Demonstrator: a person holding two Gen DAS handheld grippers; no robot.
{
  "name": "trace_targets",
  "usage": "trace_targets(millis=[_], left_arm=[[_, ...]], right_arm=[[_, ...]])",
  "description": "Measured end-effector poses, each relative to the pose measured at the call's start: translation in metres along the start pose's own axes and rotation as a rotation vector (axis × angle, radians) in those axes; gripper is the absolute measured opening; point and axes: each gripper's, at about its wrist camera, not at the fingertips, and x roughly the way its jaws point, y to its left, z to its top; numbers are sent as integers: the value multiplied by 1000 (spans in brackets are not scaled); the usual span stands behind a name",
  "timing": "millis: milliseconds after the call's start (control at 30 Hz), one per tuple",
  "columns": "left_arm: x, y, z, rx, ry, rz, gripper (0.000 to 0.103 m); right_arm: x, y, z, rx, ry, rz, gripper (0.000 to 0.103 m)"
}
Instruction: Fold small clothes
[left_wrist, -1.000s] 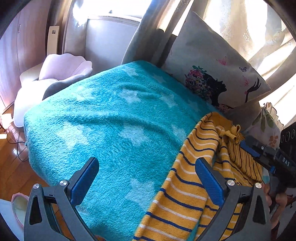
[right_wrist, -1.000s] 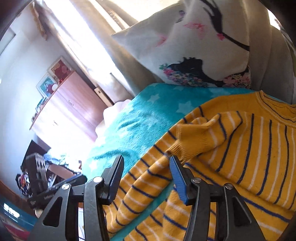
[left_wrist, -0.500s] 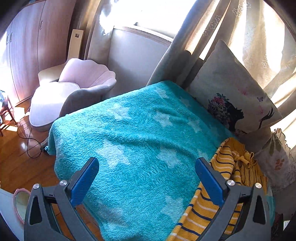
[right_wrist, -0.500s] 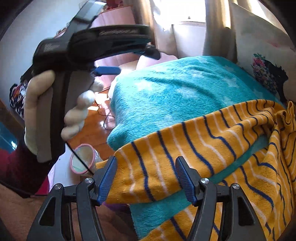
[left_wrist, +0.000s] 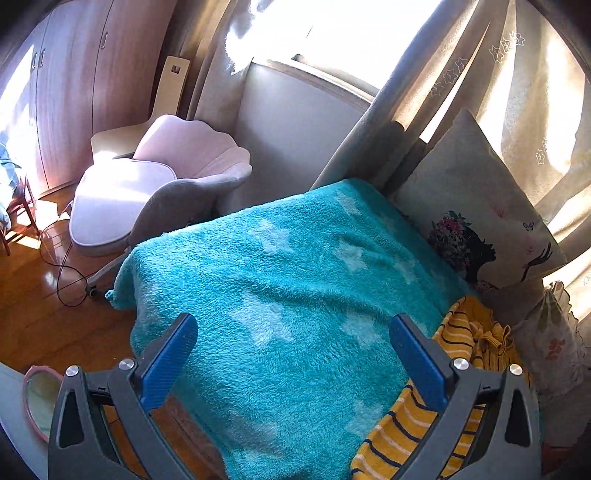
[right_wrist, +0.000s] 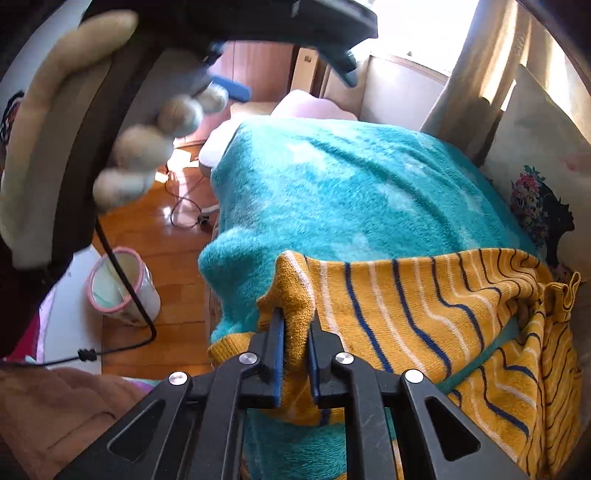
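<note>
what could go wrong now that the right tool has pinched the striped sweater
1. The right tool grips only a corner of the yellow striped sweater, so the knit may slip out or stretch if pulled hard.
2. That corner sits near the edge of the teal blanket; a drag could pull the sweater off toward the floor.
3. The left tool is open and holds nothing, so the rest of the sweater may bunch as it moves.

The right gripper (right_wrist: 295, 354), open a second ago, now pinches the near edge of the striped yellow sweater (right_wrist: 424, 317). The left gripper (left_wrist: 295, 354), jaws wide, has lifted away from the sweater toward the left, now above the teal blanket (left_wrist: 295, 280).
</note>
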Motion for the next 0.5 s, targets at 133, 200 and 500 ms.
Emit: trace_targets(millis=[133, 200, 500], left_arm=[[-3, -8, -2, 17, -2, -16, 103], [-2, -14, -3, 31, 6, -29, 103], [8, -69, -23, 167, 71, -158, 103]], right_arm=[[-33, -51, 37, 136, -131, -34, 9], [-60, -90, 59, 221, -227, -78, 9], [-206, -269, 57, 678, -601, -252, 9]])
